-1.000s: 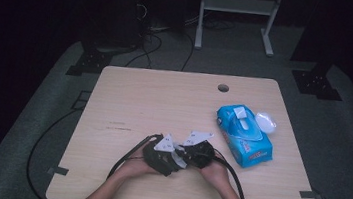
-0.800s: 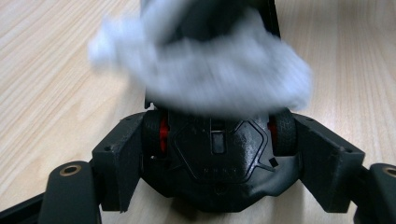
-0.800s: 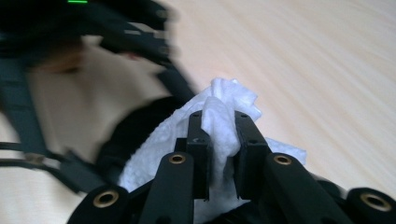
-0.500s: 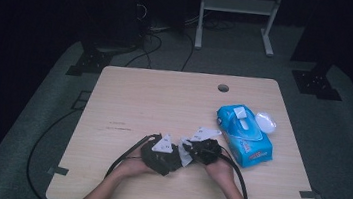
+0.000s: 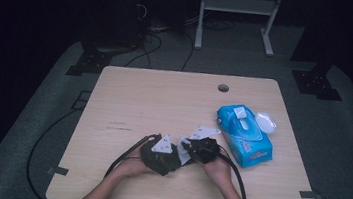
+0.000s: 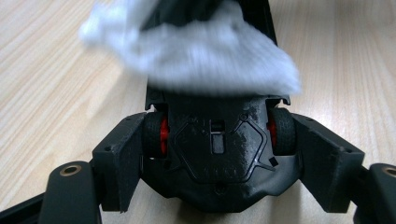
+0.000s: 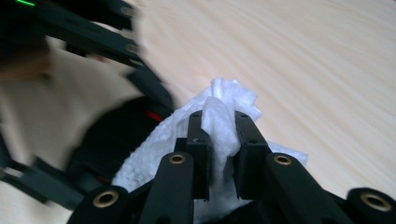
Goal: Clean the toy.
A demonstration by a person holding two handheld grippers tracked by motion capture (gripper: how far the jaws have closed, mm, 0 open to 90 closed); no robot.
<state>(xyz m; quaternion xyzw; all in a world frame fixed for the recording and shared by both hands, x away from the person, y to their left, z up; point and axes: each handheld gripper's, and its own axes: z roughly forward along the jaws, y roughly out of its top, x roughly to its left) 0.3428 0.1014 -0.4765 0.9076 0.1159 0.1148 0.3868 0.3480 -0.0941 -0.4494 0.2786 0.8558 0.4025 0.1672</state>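
Now my right gripper (image 7: 219, 140) has slid its pinched white wipe (image 7: 224, 109) along the black toy car (image 6: 215, 149) my left gripper (image 6: 215, 158) clamps; wiping continues.

Bare table (image 5: 154, 102) ahead and left of both claws; blue wipes pack (image 5: 244, 135) just right.

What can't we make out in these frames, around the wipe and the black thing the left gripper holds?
- Black object, left gripper view: upper part covered by the blurred white wipe; lower edge cut off; what it is stays unclear.
- Same object, right gripper view: motion-blurred, half under the wipe.
- High view: left gripper and right gripper too small; hands and grey plates hide the jaws.
- Blue wipes pack: print too small.
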